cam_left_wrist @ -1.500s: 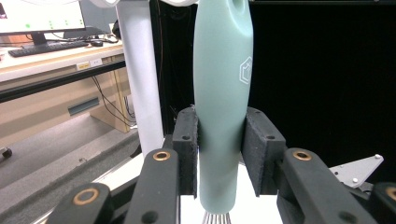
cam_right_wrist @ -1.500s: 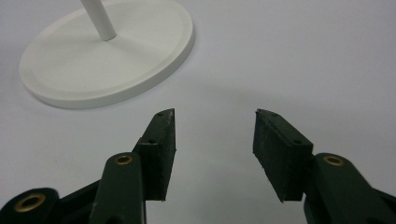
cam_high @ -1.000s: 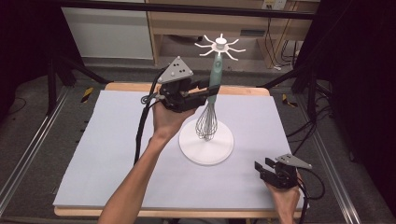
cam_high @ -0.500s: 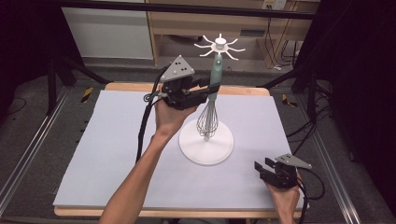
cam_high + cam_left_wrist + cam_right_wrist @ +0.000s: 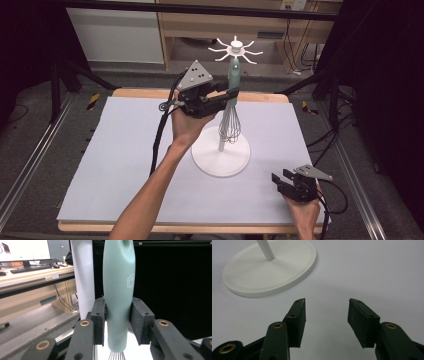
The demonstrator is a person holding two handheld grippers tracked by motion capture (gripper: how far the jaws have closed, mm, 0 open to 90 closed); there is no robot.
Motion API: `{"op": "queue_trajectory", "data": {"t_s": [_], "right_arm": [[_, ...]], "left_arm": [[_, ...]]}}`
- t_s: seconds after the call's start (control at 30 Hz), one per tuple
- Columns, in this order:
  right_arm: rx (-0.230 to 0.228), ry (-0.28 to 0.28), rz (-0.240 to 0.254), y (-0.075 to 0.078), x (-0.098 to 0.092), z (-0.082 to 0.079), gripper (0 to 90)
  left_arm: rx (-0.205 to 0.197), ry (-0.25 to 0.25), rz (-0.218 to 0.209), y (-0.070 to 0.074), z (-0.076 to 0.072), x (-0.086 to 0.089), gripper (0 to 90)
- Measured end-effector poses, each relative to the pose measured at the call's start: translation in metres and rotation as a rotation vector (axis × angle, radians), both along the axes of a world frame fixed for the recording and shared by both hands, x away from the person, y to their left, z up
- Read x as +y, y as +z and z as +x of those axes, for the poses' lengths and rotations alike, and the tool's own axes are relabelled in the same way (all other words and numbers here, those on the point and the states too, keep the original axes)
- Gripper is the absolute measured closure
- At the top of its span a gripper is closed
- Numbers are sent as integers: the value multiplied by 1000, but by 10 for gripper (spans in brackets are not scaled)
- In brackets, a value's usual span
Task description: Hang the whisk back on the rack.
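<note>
Whisk (image 5: 231, 122) hangs upright on the white stand (image 5: 220, 161) mid-tabletop (image 5: 115, 150). Its pale green handle is up under the crown of hooks (image 5: 235, 48), its wire head is down beside the post, and it is clear of the round base. The long axis is vertical. Left claw (image 5: 231, 95) comes in level from the person's left and straddles the handle at mid-height, square across that axis. In the left gripper view the handle (image 5: 118, 302) stands between the two pads (image 5: 98, 320). The jaws have just been opening: the pads sit just beside the green plastic, with a thin dark gap on each side as far as can be made out, so it reads as a grip let go rather than a pinch (the hook seems to carry the weight now, though the eye of the handle runs out of the top of that view). Right claw (image 5: 280, 179) is low at the near right corner of the tabletop, well apart from the whisk. Its jaws are spread with nothing between them, and they point toward the stand's base (image 5: 274, 270) in its own view. The left hand is by far the nearer. Judgement: the coming move turns on the handle lying straight ahead between the left pads, so a level draw-back along the claw's own line should clear it. Any sideways drift would nudge the handle and set the whisk swinging on its hook.
</note>
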State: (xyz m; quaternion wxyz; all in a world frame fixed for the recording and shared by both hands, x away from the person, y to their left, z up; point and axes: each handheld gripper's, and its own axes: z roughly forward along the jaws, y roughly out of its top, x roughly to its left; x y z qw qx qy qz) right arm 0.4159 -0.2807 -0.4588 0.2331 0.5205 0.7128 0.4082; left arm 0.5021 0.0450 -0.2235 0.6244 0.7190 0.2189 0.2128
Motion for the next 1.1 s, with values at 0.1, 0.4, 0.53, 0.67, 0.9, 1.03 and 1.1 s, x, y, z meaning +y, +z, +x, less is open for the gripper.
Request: {"op": "queue_trajectory", "data": {"t_s": [0.1, 0.4, 0.53, 0.67, 0.9, 1.03, 1.1], "right_arm": [[-1, 1, 1, 0, 0, 0, 487], [-6, -6, 1, 1, -1, 0, 468], [-8, -5, -4, 1, -2, 0, 459], [-8, -13, -2, 0, -1, -1, 444], [-7, -20, -9, -1, 0, 0, 390], [-8, -29, -12, -2, 0, 0, 357], [-5, -43, -24, -3, 0, 0, 315]], "left_arm": [[-7, 2, -1, 1, -1, -1, 617], [-58, 21, 18, -3, -18, 9, 492], [-76, 39, 35, -9, -25, 18, 458], [-78, 51, 45, -18, -32, 31, 430], [-49, 73, 63, -42, -43, 54, 384], [-32, 86, 72, -56, -46, 62, 381], [-9, 97, 77, -68, -48, 70, 369]]}}
